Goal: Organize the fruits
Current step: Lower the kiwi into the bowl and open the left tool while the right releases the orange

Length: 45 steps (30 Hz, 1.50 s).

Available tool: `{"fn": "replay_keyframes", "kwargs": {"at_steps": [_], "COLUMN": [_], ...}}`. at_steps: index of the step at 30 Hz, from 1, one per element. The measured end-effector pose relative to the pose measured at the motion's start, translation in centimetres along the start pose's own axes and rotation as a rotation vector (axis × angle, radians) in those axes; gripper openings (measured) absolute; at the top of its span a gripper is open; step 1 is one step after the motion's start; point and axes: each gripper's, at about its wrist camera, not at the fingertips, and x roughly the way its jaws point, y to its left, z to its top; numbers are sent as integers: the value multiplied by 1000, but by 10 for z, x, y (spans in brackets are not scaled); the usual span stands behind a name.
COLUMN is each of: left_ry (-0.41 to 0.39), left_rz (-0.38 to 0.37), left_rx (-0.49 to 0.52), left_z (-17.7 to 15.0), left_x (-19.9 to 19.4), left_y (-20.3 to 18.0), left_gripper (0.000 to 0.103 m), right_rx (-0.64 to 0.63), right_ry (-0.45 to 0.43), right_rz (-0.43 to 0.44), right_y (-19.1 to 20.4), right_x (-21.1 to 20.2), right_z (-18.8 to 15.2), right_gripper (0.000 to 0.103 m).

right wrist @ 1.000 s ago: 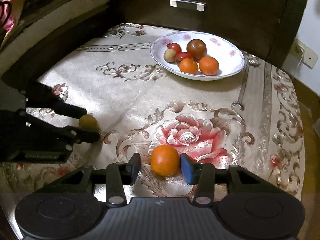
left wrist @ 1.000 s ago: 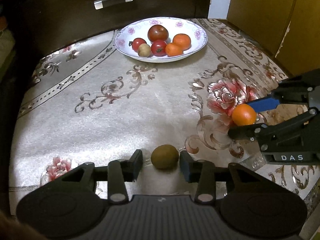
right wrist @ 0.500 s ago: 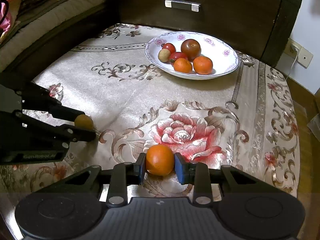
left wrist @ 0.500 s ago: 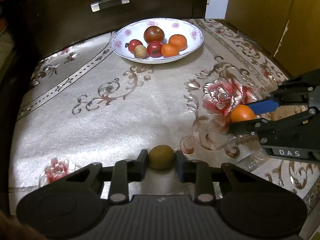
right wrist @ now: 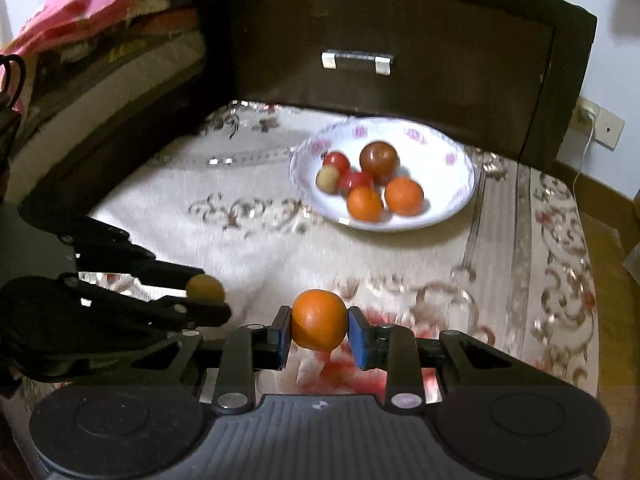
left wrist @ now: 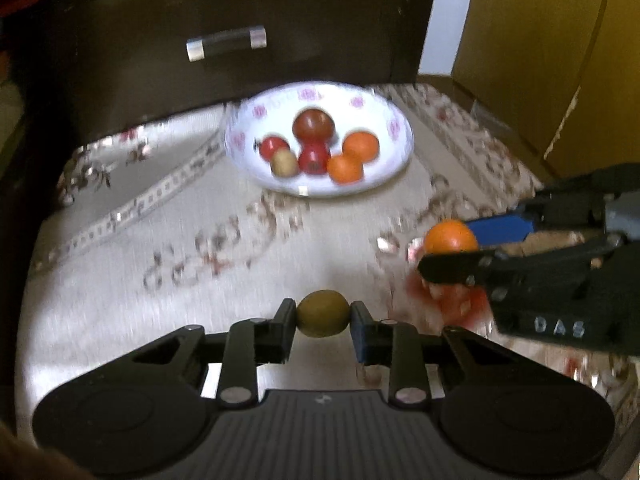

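Both wrist views face the bowl (left wrist: 396, 164) (shared) from nearby.

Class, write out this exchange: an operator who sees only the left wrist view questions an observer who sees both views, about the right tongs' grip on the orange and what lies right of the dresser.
Operator: My left tongs hold the kiwi. Do the right tongs grip the orange on both sides?
Observer: Yes, a blue pad presses each side.
Operator: What is right of the dresser?
Observer: A wall socket with a white cable hanging from it.
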Motion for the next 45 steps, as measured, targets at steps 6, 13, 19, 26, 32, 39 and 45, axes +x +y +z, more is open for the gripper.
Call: {"fn": "replay_keyframes", "kwargs": {"at_steps": [6,13,19,26,32,39,45], "left_ry": [-46,-79,-101,-101,-87,-87,-83], "left_rz": [12,21,49,49,58,83,92], "left_rx": [-25,-28,-18,-34,-50,-39,-38], "left_z": [31,58,77,89,93,100,102], "left_x": [9,24,37,55,67,73,76], "left_y": [11,17,19,23,30,34,35], "left_gripper": [35,35,35,35,34,34,34], "right_rx": [31,50,52,63,43,22,8], "right_ry": [-17,-60,-53,-62,-69,-86,-92], "right_rz": [-17,-36,-45,-72,-94,-104,-110], "right_y": [-14,-26,-36,-51,-54,-55,-57], "right_x": [11,23,38,53,66,77,81], "right_z": [22,48,59,69,74,78,81], "right_gripper": [26,27,27,27,27,27,27]}}
